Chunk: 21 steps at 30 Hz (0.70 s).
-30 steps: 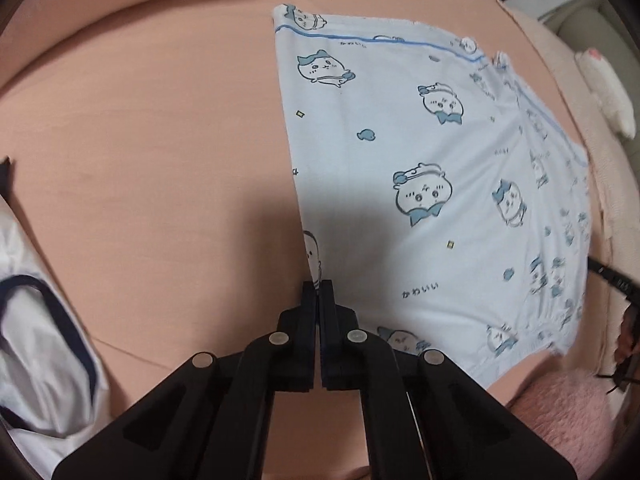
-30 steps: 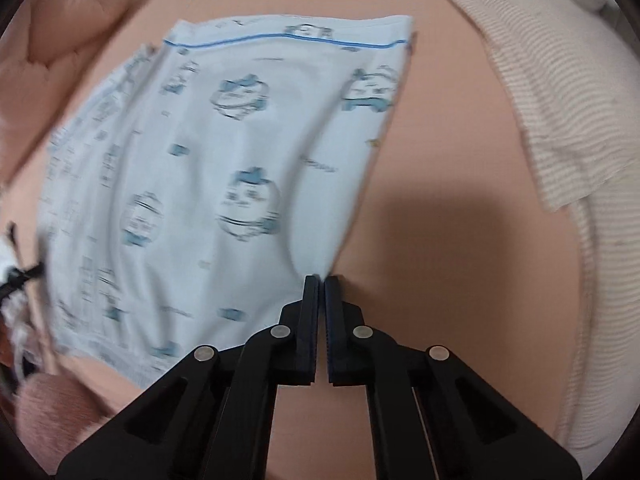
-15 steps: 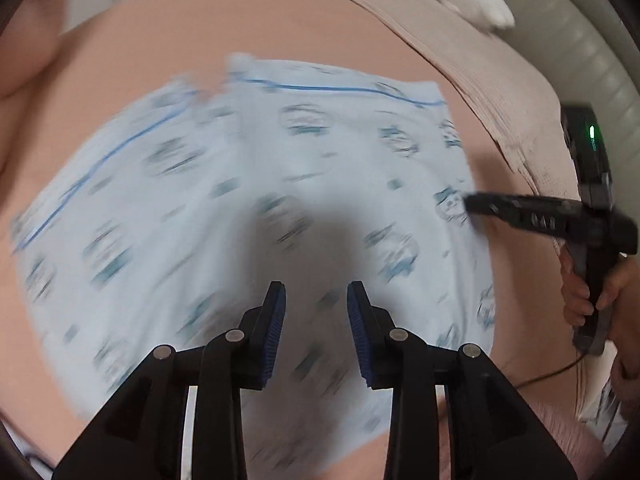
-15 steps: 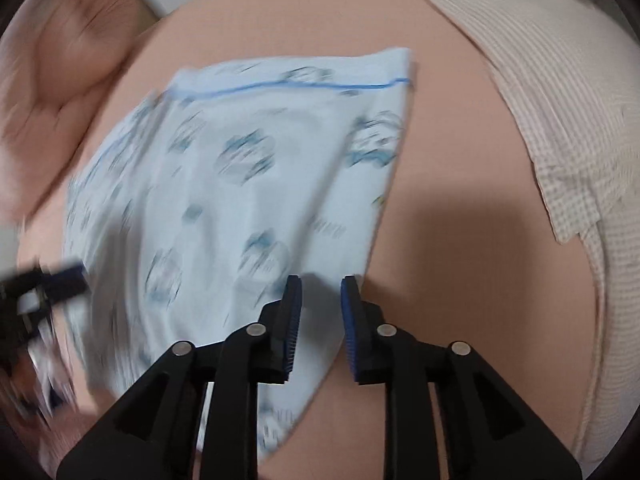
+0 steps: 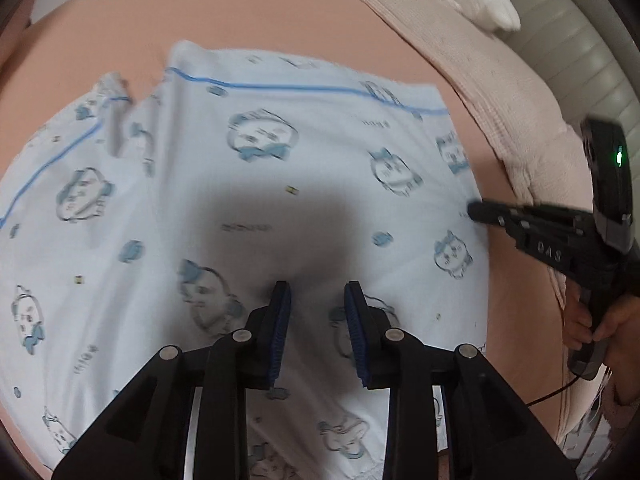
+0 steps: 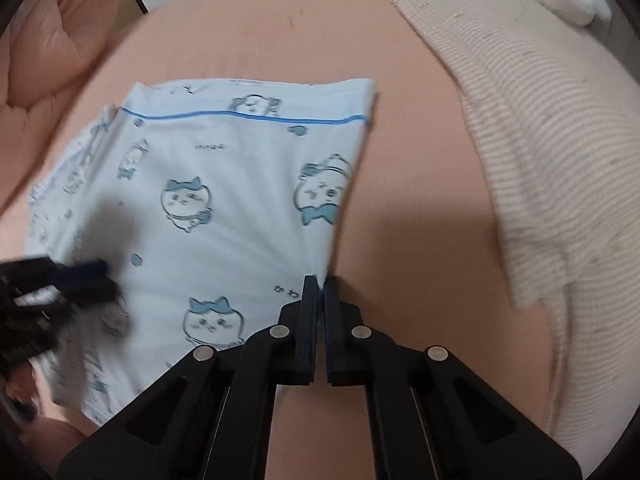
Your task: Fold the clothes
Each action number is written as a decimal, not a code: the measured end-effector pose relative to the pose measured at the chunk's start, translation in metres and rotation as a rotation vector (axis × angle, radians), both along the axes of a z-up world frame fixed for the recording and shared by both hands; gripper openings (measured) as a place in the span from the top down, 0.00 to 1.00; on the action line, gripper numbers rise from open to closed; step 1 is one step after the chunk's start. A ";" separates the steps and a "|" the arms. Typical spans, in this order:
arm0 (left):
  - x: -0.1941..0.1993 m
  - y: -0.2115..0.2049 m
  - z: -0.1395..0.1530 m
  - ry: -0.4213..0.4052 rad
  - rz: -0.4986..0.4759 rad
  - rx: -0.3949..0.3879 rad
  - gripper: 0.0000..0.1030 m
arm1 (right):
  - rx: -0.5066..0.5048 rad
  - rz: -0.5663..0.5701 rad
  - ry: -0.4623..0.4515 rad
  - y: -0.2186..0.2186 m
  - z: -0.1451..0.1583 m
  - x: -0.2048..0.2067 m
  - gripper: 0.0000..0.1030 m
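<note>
A pale blue garment (image 5: pixel 256 216) printed with cartoon animal faces and edged with a blue line is seen spread flat on a peach-coloured bed sheet (image 6: pixel 420 208). Small Japanese lettering is scattered across the print; near the right hand-held gripper (image 6: pixel 319 280) the characters "かわ" can be read, the rest of the word being covered by the fingers. On the side of that gripper, as caught in the left wrist view (image 5: pixel 476 213), raised letters resembling "DAS" are made out, and a green light is lit on its body. Its jaws are closed on the garment's right edge, a pinch of cloth being held between the pads. The left hand-held gripper (image 5: pixel 318 292) is held above the middle of the garment with its jaws parted after a recent opening, nothing being gripped between the blue pads (image 5: pixel 282 316). A hand (image 5: pixel 592 320) is partly seen around the right gripper's handle, cut off by the frame. The garment's near hem is hidden behind the gripper bodies, and its left portion is blurred. A striped cream blanket (image 6: pixel 540 152) lies beside the sheet.
</note>
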<state>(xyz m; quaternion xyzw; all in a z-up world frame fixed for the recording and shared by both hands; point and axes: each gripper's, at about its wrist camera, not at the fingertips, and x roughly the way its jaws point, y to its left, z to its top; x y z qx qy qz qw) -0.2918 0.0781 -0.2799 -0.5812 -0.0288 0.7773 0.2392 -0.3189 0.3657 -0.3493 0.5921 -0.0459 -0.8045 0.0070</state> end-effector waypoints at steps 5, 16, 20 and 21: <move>-0.015 -0.025 0.006 0.017 0.076 0.072 0.70 | -0.066 -0.050 0.128 0.010 0.027 0.003 0.91; 0.007 -0.025 0.023 -0.006 -0.068 -0.039 0.84 | -0.066 -0.039 0.062 0.017 0.020 0.012 0.82; 0.040 -0.028 0.018 -0.088 -0.114 -0.038 0.63 | -0.224 0.165 -0.063 -0.025 0.013 0.039 0.82; 0.046 -0.032 0.016 -0.095 -0.108 -0.063 0.63 | -0.205 0.220 -0.101 -0.039 0.007 0.048 0.82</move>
